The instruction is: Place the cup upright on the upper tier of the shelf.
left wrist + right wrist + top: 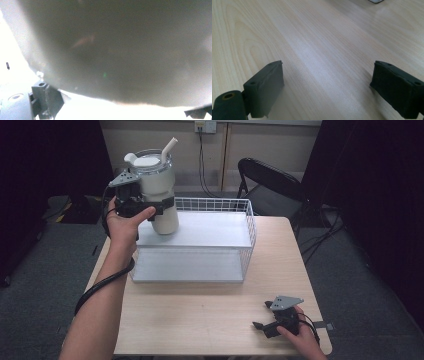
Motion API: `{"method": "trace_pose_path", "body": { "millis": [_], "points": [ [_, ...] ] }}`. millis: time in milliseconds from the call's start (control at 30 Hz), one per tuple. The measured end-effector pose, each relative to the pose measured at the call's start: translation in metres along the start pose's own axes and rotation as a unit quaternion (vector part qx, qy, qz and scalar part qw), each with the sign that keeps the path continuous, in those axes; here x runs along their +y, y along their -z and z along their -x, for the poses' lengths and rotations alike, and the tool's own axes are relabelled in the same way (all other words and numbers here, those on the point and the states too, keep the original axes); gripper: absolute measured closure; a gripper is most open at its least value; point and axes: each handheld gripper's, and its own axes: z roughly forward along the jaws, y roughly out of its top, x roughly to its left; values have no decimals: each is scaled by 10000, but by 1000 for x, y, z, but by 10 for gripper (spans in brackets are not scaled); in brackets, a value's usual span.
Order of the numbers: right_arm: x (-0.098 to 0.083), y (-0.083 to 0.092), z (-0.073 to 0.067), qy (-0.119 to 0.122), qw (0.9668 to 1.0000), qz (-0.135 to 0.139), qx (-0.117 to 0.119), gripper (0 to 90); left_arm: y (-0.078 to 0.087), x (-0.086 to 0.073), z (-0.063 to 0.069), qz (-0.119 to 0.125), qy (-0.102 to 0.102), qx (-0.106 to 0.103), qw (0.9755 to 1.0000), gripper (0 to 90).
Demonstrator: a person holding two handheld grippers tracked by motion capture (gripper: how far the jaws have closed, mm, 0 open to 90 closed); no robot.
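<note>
- Cream-white tumbler, with clear lid and bent straw, held upright above the far-left corner of a white wire basket; lifted clear of or resting on the basket's floor, not discernible.
- Left gripper clamped around the tumbler's lower body, at about 10 o'clock on the wooden table; left hand wrapped on its handle.
- Seen along the left gripper, jaws set wide against the tumbler's blurred grey wall.
- Right gripper low over the table at about 5 o'clock, jaws spread over bare wood, gripping nothing.
- Black folding chair beyond the table at about 1 o'clock.
</note>
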Motion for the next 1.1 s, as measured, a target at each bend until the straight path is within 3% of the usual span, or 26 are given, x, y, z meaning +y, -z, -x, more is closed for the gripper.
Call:
{"method": "trace_pose_path", "body": {
  "millis": [1100],
  "points": [
    [0, 0, 0, 3, 10000, 0, -2, 100, -12, -14, -7, -74, -185, 256, 9995, 103]
  ]
}}
